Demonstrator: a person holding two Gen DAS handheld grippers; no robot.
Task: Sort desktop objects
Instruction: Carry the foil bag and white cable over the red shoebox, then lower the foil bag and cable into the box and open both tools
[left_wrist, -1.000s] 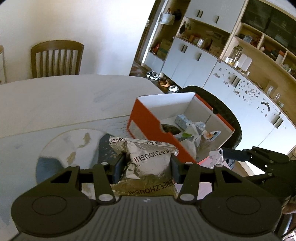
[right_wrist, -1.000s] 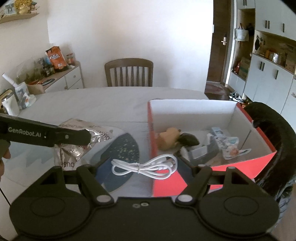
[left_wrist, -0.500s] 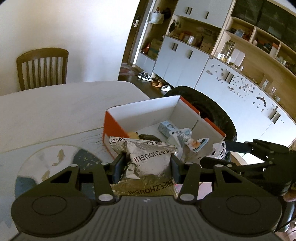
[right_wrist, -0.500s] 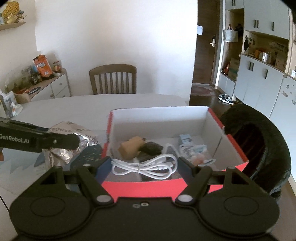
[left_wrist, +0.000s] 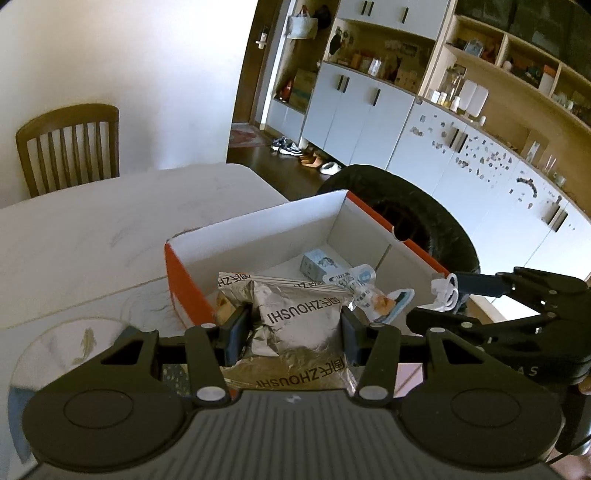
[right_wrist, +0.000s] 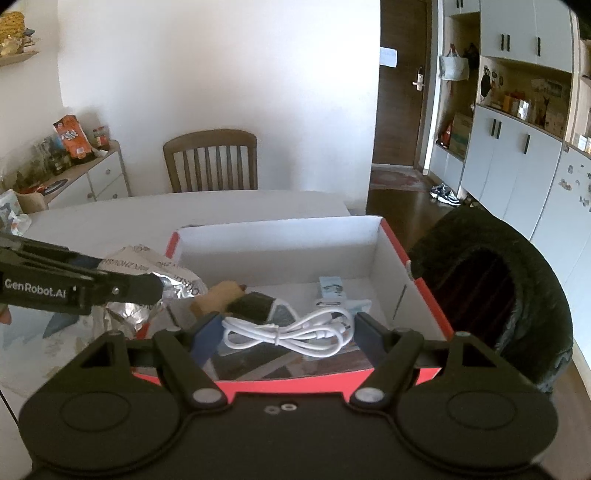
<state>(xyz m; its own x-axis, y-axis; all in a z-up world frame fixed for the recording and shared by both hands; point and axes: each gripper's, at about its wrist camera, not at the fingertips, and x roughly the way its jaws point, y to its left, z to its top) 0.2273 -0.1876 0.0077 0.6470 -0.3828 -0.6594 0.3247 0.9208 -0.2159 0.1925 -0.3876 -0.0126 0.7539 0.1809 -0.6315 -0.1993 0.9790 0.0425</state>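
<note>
Your left wrist camera looks along its fingers from the left corner of the orange box (left_wrist: 186, 284), close above it, facing the cabinets (left_wrist: 369, 110). Your right wrist camera looks over the box's (right_wrist: 295, 380) near wall toward the chair (right_wrist: 210, 162). Both views share the box interior.

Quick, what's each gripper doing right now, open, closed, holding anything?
Left gripper: closed on the silver snack packet.
Right gripper: closed on the coiled white cable, over the orange box.

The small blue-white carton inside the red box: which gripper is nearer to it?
Right. The right gripper, holding the white cable, is over the red box just short of the carton; the left gripper with its foil packet is at the box's left wall.
</note>
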